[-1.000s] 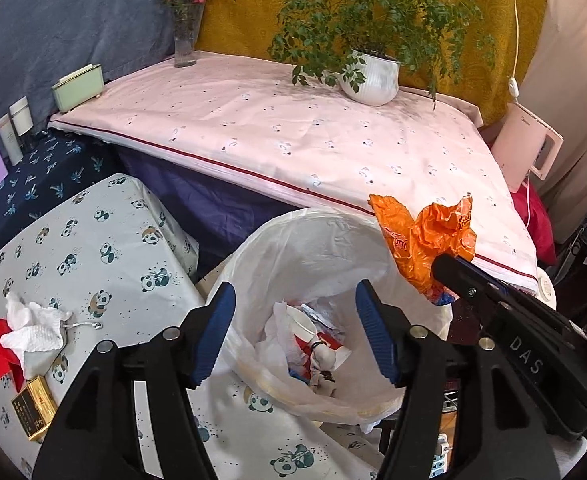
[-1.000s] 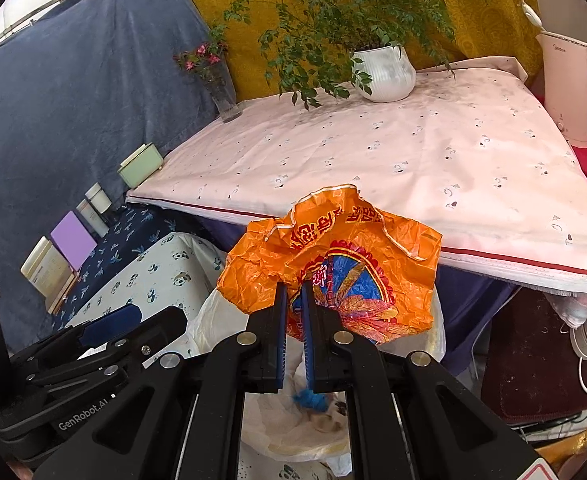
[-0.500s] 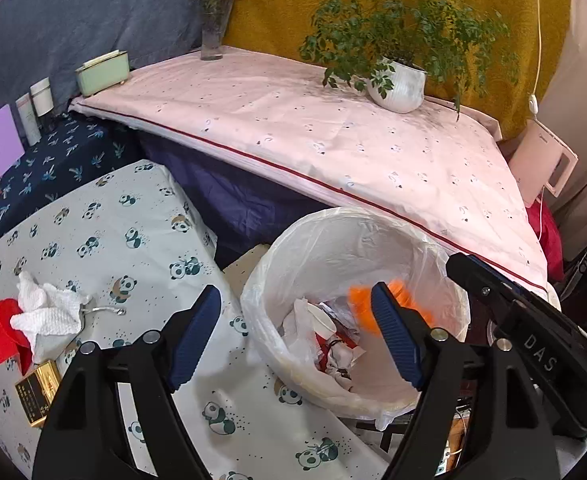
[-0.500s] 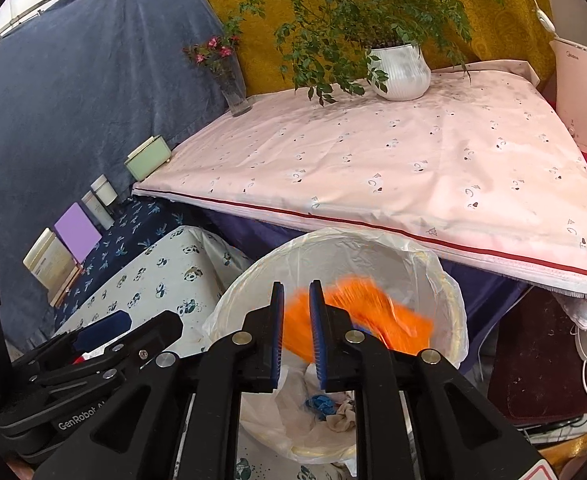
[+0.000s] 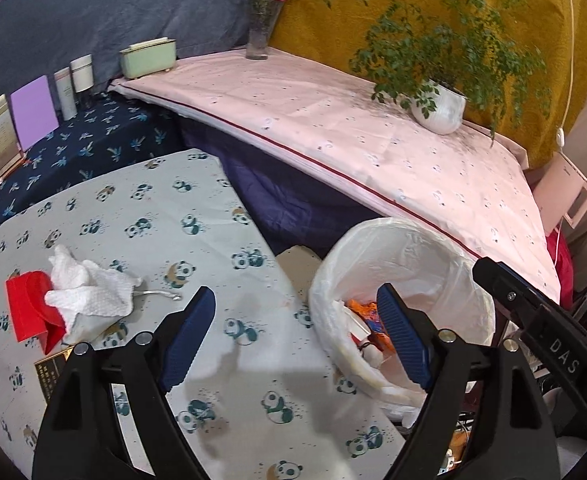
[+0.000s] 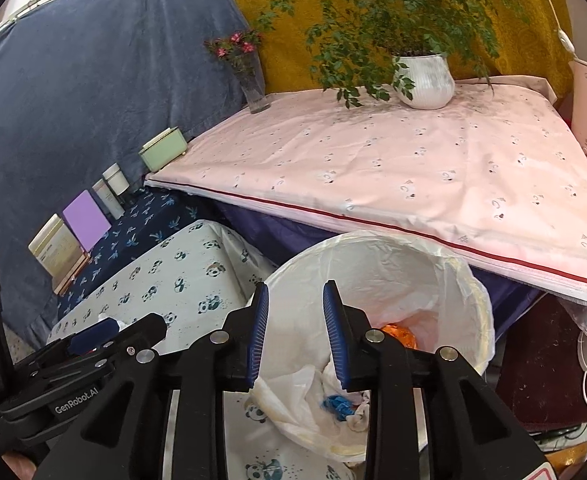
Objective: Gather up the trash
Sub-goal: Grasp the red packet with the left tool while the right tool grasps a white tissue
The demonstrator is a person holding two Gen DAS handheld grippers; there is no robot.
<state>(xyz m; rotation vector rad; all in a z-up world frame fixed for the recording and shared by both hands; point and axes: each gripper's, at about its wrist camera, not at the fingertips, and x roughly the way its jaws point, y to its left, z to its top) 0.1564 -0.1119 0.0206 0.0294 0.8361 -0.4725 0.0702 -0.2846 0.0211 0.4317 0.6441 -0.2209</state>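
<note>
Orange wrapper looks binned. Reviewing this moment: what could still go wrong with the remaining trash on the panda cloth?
1. The crumpled tissue lies over a thin metal piece; a grab might sweep it into the bin.
2. The red packet sits half under the tissue and may be left behind.
3. The bin stands beside the table edge; the open left gripper could nudge it.

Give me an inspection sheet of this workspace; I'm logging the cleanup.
Surface: panda cloth on table, partly littered.
Job's things: bin beside table holds orange wrapper; tissue and red paper on the cloth.
Clutter: gold box, metal piece.
Grippers: left open, empty; right open over bin.
Cables: white cord on wall.
Surroundings: plant, vase, pink sheet.
</note>
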